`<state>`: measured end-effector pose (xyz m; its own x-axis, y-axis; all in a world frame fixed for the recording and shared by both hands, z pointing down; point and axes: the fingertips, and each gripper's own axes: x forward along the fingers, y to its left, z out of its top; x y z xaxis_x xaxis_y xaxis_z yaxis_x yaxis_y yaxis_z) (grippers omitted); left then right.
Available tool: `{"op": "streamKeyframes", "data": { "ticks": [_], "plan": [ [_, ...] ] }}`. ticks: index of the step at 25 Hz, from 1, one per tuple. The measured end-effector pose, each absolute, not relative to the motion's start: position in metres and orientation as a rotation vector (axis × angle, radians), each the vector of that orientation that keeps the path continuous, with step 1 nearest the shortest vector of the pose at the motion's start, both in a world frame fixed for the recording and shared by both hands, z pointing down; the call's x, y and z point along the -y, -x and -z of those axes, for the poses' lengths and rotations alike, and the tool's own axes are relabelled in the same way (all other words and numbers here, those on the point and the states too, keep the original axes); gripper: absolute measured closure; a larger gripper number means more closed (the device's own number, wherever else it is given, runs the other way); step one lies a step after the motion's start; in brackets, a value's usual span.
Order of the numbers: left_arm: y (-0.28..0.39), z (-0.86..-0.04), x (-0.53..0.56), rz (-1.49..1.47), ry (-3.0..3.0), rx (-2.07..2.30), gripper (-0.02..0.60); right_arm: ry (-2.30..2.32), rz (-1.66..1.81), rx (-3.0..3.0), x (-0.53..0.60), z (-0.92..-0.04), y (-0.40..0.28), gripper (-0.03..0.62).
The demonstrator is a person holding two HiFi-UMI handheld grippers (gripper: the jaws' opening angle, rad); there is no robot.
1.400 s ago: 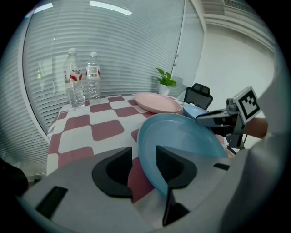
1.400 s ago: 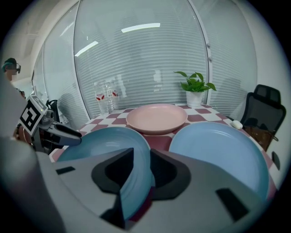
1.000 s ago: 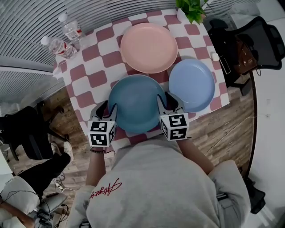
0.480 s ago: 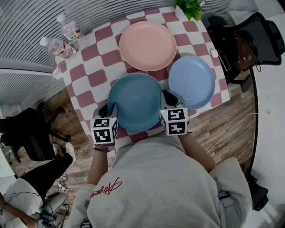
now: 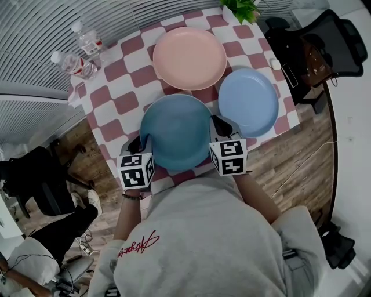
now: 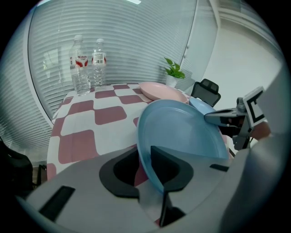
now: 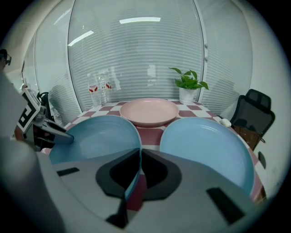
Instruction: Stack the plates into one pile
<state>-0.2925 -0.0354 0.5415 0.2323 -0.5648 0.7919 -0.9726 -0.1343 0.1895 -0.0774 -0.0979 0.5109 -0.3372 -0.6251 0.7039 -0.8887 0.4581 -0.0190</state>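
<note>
The dark blue plate [image 5: 177, 130] lies at the near middle of the checkered tabletop [image 5: 116, 104]. The left gripper [image 5: 141, 142] has its fingers [image 6: 167, 169] clamped on the plate's left rim. They have just been closing, and the rim runs between them. The right gripper [image 5: 219, 125] has also just been closing, and its fingers [image 7: 159, 172] pinch the plate's right rim.

The light blue plate [image 5: 248, 101] sits just beside that right rim, close against the right gripper. The pink plate [image 5: 189, 58] lies on the far side, its near edge just beside both blue plates.

Two water bottles [image 5: 81, 49] stand at the far left corner and a potted plant [image 5: 240, 8] at the far right corner. A black office chair [image 5: 324, 40] stands off the tabletop's right side.
</note>
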Motion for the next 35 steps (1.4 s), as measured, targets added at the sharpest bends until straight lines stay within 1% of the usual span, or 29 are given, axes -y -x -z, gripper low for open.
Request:
{"op": "streamKeyframes", "data": {
  "ticks": [5,15,23,35],
  "plan": [
    [0.299,-0.532,0.038,-0.722,-1.806,1.458,0.495,-1.270,-0.570,2.122,0.098,-0.499,0.081,0.573],
    [0.300,-0.505,0.045,-0.665,-1.766,1.576,0.509,-1.224,-0.510,2.225,0.119,-0.466,0.085,0.574],
    [0.274,-0.481,0.052,-0.649,-1.770,1.634,0.510,-1.210,-0.500,2.283,0.132,-0.443,0.061,0.574],
    [0.218,-0.461,0.076,-0.651,-1.833,1.632,0.511,-1.293,-0.507,2.298,0.151,-0.422,0.003,0.574]
  ]
}}
